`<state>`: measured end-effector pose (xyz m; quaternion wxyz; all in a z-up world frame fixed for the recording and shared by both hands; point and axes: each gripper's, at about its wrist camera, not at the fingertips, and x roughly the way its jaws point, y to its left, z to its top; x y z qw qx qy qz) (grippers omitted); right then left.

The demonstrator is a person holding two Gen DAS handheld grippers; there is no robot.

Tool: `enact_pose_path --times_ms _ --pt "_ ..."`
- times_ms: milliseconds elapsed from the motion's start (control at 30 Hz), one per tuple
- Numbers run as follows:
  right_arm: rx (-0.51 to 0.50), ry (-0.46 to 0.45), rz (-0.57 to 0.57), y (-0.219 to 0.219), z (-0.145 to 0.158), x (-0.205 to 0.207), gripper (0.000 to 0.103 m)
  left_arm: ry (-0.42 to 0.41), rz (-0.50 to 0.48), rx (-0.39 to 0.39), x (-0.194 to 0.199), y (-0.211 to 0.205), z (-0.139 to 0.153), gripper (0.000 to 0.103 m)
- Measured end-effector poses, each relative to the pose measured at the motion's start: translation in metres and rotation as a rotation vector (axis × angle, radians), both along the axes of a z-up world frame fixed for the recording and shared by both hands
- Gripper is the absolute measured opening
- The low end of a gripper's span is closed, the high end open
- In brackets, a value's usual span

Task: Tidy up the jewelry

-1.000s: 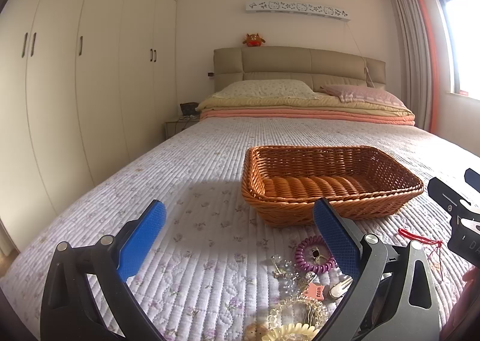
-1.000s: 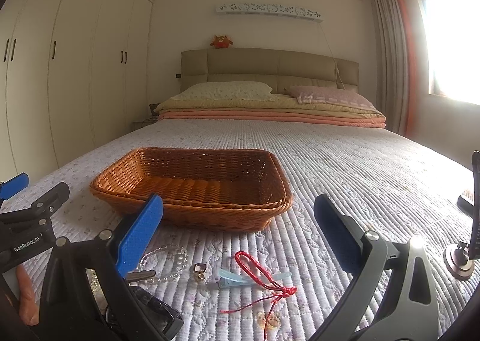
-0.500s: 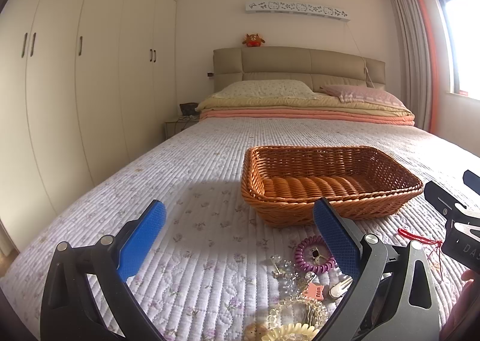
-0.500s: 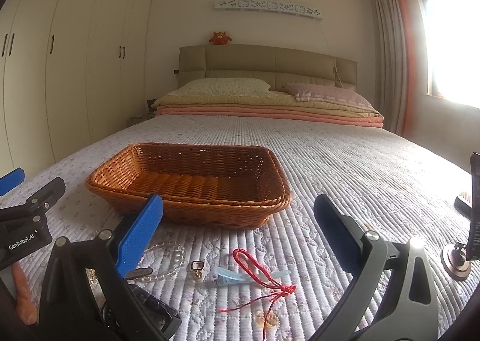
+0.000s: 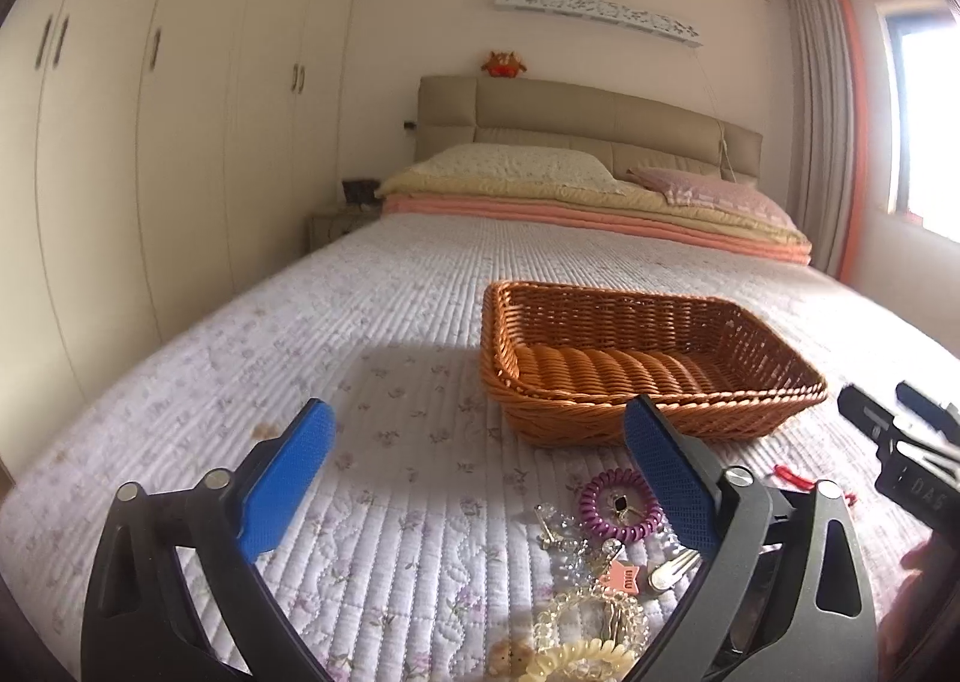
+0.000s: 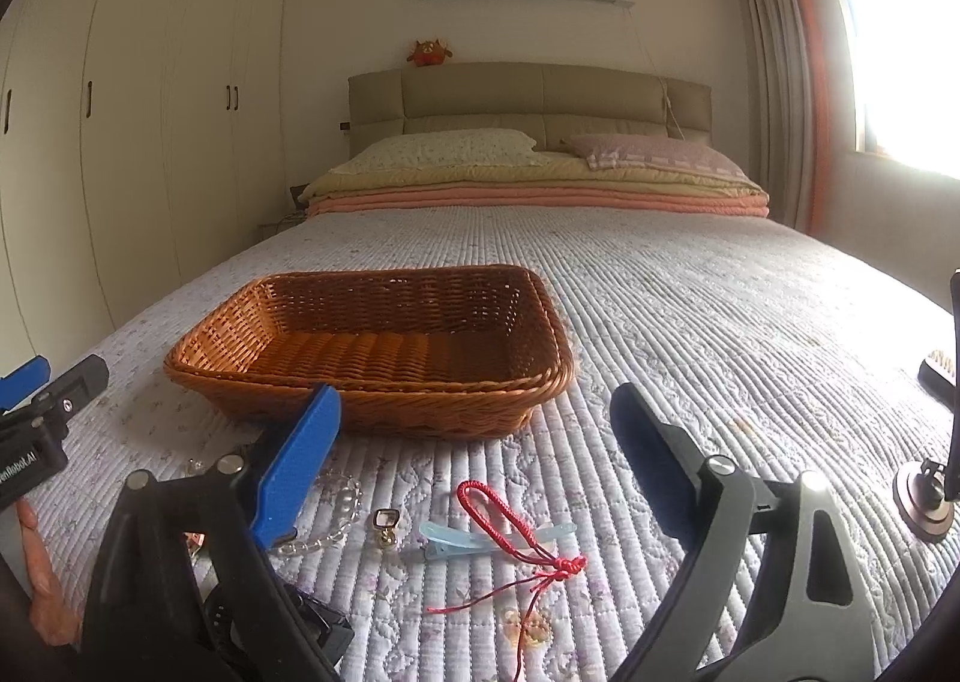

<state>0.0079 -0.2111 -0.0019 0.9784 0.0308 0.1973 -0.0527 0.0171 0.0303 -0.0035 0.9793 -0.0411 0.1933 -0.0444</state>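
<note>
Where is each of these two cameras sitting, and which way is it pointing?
Left wrist view: rides on the left gripper, looking up the bed past open jaws at the basket and purple hair tie; the right gripper shows at its right edge.
Right wrist view: rides on the right gripper, facing the same way over the red cord; the left gripper shows at its left edge.
Shared: basket, bed, headboard.

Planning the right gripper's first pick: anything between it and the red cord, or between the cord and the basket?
Nothing visible. The right gripper is open above the red cord, which lies across a blue hair clip. Only bare quilt separates the cord from the empty basket.
</note>
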Motion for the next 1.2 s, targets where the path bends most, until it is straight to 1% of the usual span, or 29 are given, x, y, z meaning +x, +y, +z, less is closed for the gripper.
enact_pose_path --times_ms 33,67,100,167,200,233,267,300,333,367,400,433,467,500,533,567,600,667,733,833,900,933,1033,1167,1200 --pt "0.012 0.012 0.004 -0.002 -0.001 -0.001 0.077 0.032 -0.025 -0.045 0.002 0.009 0.0 0.089" --pt "0.023 0.022 0.01 -0.003 -0.002 -0.005 0.076 0.056 -0.043 -0.064 0.001 0.015 -0.001 0.086" --pt "0.033 0.034 0.02 -0.003 -0.002 -0.011 0.075 0.074 -0.054 -0.076 0.0 0.02 -0.001 0.081" --pt "0.044 0.063 0.048 0.0 -0.004 -0.022 0.073 0.134 -0.079 -0.095 -0.008 0.03 -0.006 0.078" --pt "0.051 0.089 0.072 0.003 -0.006 -0.028 0.066 0.174 -0.099 -0.104 -0.012 0.034 -0.01 0.07" --pt "0.057 0.117 0.094 0.007 -0.008 -0.032 0.06 0.212 -0.119 -0.114 -0.015 0.036 -0.014 0.068" --pt "0.063 0.157 0.122 0.011 -0.011 -0.036 0.057 0.244 -0.136 -0.118 -0.016 0.037 -0.017 0.067" --pt "0.066 0.199 0.141 0.014 -0.015 -0.039 0.051 0.291 -0.167 -0.12 -0.02 0.036 -0.022 0.064" --pt "0.074 0.233 0.161 0.017 -0.02 -0.041 0.043 0.318 -0.183 -0.116 -0.023 0.035 -0.026 0.062" --pt "0.094 0.265 0.184 0.019 -0.023 -0.042 0.04 0.344 -0.194 -0.106 -0.026 0.031 -0.03 0.056" --pt "0.112 0.283 0.196 0.02 -0.025 -0.042 0.038 0.366 -0.203 -0.097 -0.029 0.028 -0.034 0.054" --pt "0.125 0.298 0.205 0.021 -0.026 -0.042 0.038 0.389 -0.213 -0.083 -0.03 0.022 -0.039 0.053" --pt "0.126 0.31 0.206 0.024 -0.027 -0.041 0.038 0.405 -0.223 -0.077 -0.03 0.018 -0.042 0.049" --pt "0.121 0.33 0.21 0.027 -0.028 -0.038 0.038 0.424 -0.231 -0.077 -0.03 0.014 -0.046 0.046" --pt "0.123 0.353 0.226 0.03 -0.03 -0.034 0.037 0.441 -0.235 -0.08 -0.029 0.014 -0.049 0.04" --pt "0.132 0.375 0.237 0.033 -0.034 -0.03 0.036 0.462 -0.238 -0.091 -0.027 0.013 -0.052 0.037" --pt "0.138 0.393 0.239 0.034 -0.036 -0.027 0.036 0.478 -0.242 -0.105 -0.026 0.012 -0.055 0.036" --pt "0.142 0.435 0.234 0.038 -0.042 -0.02 0.035 0.495 -0.241 -0.109 -0.025 0.01 -0.062 0.034" --pt "0.144 0.466 0.233 0.039 -0.045 -0.012 0.027 0.497 -0.232 -0.095 -0.024 0.007 -0.064 0.031" --pt "0.13 0.5 0.231 0.044 -0.048 -0.002 0.022 0.507 -0.212 -0.078 -0.02 0.003 -0.064 0.023" --pt "0.102 0.507 0.228 0.048 -0.047 0.0 0.021 0.508 -0.203 -0.046 -0.019 -0.001 -0.064 0.013" --pt "0.081 0.507 0.227 0.05 -0.047 -0.001 0.02 0.505 -0.2 -0.036 -0.019 -0.002 -0.064 0.01" --pt "0.067 0.505 0.225 0.05 -0.049 -0.007 0.014 0.491 -0.203 -0.035 -0.023 0.0 -0.063 0.009" --pt "0.089 0.501 0.229 0.043 -0.048 -0.014 0.013 0.45 -0.222 -0.06 -0.035 0.006 -0.058 0.009" --pt "0.1 0.492 0.231 0.04 -0.046 -0.016 0.011 0.43 -0.228 -0.063 -0.038 0.005 -0.054 0.009"
